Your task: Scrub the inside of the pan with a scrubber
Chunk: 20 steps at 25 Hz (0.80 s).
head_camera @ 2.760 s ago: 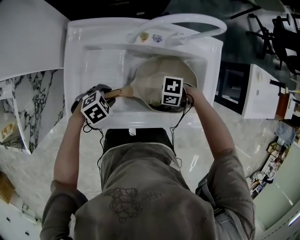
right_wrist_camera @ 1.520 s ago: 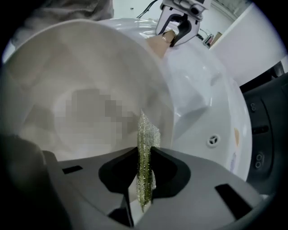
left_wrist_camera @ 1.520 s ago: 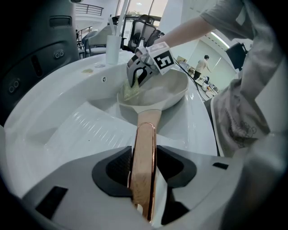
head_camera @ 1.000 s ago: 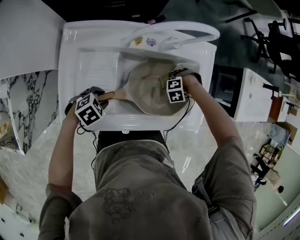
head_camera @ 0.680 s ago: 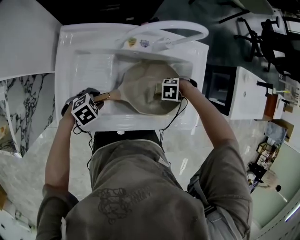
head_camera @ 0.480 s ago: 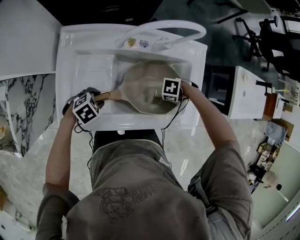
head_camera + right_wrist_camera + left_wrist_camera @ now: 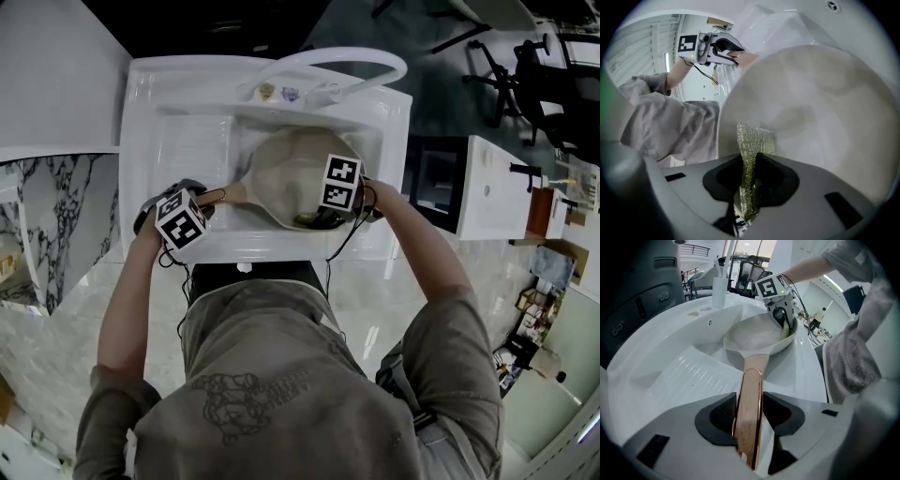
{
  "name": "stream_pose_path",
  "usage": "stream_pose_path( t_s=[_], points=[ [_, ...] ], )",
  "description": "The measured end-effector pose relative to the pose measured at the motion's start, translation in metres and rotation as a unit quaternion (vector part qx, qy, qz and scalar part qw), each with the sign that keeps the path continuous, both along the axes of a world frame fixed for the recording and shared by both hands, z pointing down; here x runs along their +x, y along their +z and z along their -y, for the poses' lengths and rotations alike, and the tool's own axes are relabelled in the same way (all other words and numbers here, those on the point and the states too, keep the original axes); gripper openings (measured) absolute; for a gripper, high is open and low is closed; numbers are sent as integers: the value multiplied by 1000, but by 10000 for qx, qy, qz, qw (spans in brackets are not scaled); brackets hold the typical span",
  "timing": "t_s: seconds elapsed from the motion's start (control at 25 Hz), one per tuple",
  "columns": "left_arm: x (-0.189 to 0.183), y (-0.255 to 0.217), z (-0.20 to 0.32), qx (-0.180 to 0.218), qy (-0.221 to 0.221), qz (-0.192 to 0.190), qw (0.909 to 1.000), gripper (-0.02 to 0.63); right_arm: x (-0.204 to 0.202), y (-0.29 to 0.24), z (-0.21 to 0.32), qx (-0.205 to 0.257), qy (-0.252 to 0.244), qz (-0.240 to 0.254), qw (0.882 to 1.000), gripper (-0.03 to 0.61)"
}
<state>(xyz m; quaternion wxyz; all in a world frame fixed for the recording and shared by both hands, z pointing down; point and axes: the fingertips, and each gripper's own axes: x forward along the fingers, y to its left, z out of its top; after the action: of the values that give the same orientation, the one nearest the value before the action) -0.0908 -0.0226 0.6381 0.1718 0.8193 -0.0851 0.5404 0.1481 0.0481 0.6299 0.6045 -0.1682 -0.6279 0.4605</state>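
White moulded sink (image 7: pixel 145 122): carried the pan in its basin, beneath a white arched tap (image 7: pixel 328 58).

Round beige pan (image 7: pixel 281 169): lay in the basin, its copper-coloured handle (image 7: pixel 751 390) pointing toward the person's left.

Left gripper (image 7: pixel 749 412): clenched on the handle, pads pressed against both sides.

Right gripper (image 7: pixel 750 176): inside the pan at the near rim, grasping the scrubber.

Green-gold mesh scrubber (image 7: pixel 754 140): pinched between the right jaws, free end against the pan's inner surface.
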Motion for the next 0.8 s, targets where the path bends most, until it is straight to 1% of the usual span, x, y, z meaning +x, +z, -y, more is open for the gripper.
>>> stream_pose_path(
  t_s=[0.12, 0.24, 0.32, 0.4, 0.48, 0.6, 0.72, 0.8],
  points=[
    [0, 0, -1, 29, -25, 2, 10000, 176, -25, -7, 1, -115, 442, 327, 9984, 80],
    [-1, 0, -1, 9, -103, 20, 9999, 176, -51, -14, 9, -165, 996, 690, 9925, 80],
    [-1, -1, 0, 19, -220, 10, 9998, 176, -68, -19, 21, -27, 1439, 979, 9847, 80],
    [-1, -6, 2, 79, -376, -70, 9992, 176, -81, -26, 38, 196, 1997, 1281, 9712, 80],
    [3, -19, 7, 169, -592, -332, 9976, 176, -94, -40, 54, 399, 2644, 1622, 9498, 80],
    [10, -51, 20, 299, -1015, -898, 9903, 176, -108, -72, 77, 788, 3497, 2169, 9080, 80],
    [17, -85, 35, 521, -1263, -1358, 9813, 176, -116, -103, 94, 1474, 3998, 2551, 8680, 79],
    [20, -108, 46, 723, -1296, -1573, 9763, 175, -118, -125, 107, 2034, 4291, 2727, 8367, 80]
  ],
)
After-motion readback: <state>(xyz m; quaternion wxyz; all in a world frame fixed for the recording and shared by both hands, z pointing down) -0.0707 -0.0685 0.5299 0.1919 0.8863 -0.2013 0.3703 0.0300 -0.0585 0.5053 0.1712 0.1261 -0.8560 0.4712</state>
